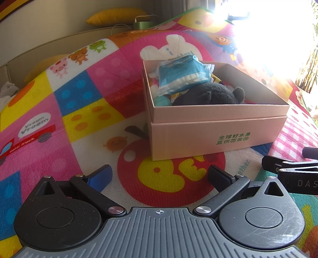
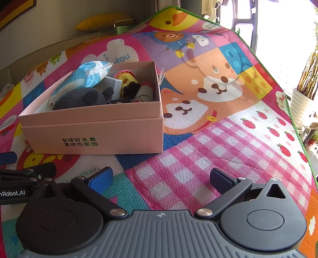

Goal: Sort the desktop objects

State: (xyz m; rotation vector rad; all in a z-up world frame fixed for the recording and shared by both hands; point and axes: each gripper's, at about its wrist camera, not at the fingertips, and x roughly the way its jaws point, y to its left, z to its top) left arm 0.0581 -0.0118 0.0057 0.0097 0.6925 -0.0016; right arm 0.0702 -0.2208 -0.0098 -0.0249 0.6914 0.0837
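Observation:
A pink cardboard box (image 1: 218, 137) (image 2: 95, 135) with green print stands on the colourful play mat. Inside lie a blue-and-white plastic pack (image 1: 182, 75) (image 2: 87, 76), a dark grey plush toy (image 1: 208, 95) (image 2: 81, 98), a yellow toy (image 2: 128, 79), a white flat item (image 2: 111, 85) and other small things. My left gripper (image 1: 159, 176) is open and holds nothing, low over the mat in front of the box. My right gripper (image 2: 161, 178) is open too, nothing in it, to the right of the box over the pink checked patch.
The play mat (image 2: 218, 129) covers the whole surface; its green-trimmed edge (image 2: 294, 127) runs along the right. A yellow cushion (image 1: 117, 15) and a green item with a white cable (image 1: 143, 23) lie beyond the far edge. A potted plant (image 2: 304, 95) stands at right.

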